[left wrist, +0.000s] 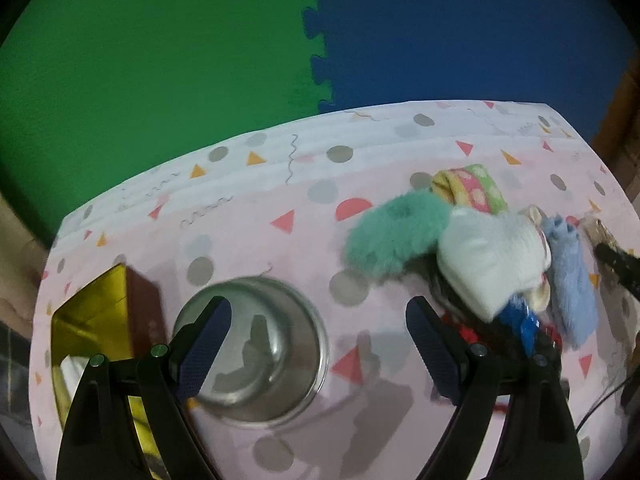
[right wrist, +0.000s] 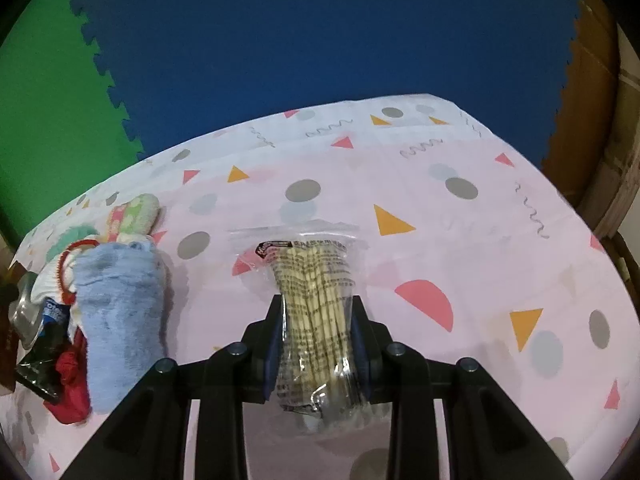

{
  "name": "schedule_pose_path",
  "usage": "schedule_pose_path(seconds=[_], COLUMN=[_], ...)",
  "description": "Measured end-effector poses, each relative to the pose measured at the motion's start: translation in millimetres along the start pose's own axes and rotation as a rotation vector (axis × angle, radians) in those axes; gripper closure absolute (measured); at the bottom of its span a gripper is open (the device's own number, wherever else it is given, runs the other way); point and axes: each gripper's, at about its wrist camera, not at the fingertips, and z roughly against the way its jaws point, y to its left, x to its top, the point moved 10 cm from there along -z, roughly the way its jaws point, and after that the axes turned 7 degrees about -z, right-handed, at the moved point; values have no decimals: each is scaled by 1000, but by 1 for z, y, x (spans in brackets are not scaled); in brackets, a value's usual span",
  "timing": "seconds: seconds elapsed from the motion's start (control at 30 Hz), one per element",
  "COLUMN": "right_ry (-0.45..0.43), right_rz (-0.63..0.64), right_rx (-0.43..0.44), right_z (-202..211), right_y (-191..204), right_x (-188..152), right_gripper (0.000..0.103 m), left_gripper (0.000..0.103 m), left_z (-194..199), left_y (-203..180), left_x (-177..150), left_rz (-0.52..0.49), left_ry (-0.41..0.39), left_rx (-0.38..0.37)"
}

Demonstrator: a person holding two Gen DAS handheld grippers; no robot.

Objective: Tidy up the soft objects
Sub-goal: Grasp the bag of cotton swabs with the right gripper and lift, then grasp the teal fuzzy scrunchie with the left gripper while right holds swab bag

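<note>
A: What did the right gripper (right wrist: 316, 344) have hold of?

B: A clear packet of thin pale sticks (right wrist: 316, 312). The jaws were drawn in to a narrow gap and pressed on its sides near the lower half, with the top of the packet sticking out toward twelve o'clock over the pink patterned tablecloth (right wrist: 460, 240). Whether it hung clear of the cloth or its far end rested there, I could not tell.

A: So that is hardly a soft thing.

B: My judgement too: it looked like something being sorted out from the soft ones. To do it well, the grip should stay firm but not crush the sticks, and the packet should travel level so it does not slip out.

A: And the soft things?

B: Heaped at about nine o'clock of the packet: a fluffy blue sock (right wrist: 120, 312), a red cloth (right wrist: 70, 380) under it, a dark foil wrapper (right wrist: 40, 356) and a floral rolled sock (right wrist: 136, 212) further back. In the left wrist view a teal fuzzy piece (left wrist: 392, 232) and a white sock (left wrist: 488, 256) lay in the same heap.

A: The left gripper (left wrist: 316, 348)?

B: Spread wide, holding nothing, over a steel bowl (left wrist: 260, 348), with a gold box (left wrist: 96, 308) at nine o'clock of the bowl. The heap sat close to its right finger, so a careless sweep could snag it.
</note>
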Motion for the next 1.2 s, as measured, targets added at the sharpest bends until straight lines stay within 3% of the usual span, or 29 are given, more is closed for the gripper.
schedule_pose_path(seconds=[0.43, 0.63, 0.7, 0.77, 0.9, 0.97, 1.03, 1.2], right_ry=[12, 14, 14, 14, 14, 14, 14, 14], right_rz=[-2, -2, -3, -5, -10, -12, -13, -16], right_rx=[5, 10, 12, 15, 22, 25, 27, 32], right_z=[-5, -5, -5, -5, -5, -4, -4, -5], right_y=[-1, -1, 0, -1, -1, -1, -1, -1], right_x=[0, 0, 0, 0, 0, 0, 0, 0], right_gripper=[72, 70, 70, 70, 70, 70, 70, 70], left_gripper=[16, 18, 27, 49, 70, 88, 96, 98], left_z=[-40, -63, -67, -70, -74, -71, -69, -58], left_y=[-23, -28, -30, -34, -38, -37, -34, -27], left_x=[40, 42, 41, 40, 37, 38, 39, 44], left_rz=[118, 179, 200, 200, 187, 184, 197, 206], left_ry=[89, 172, 184, 208, 231, 224, 222, 200], left_rx=[-201, -212, -231, -243, -242, -239, -243, -228])
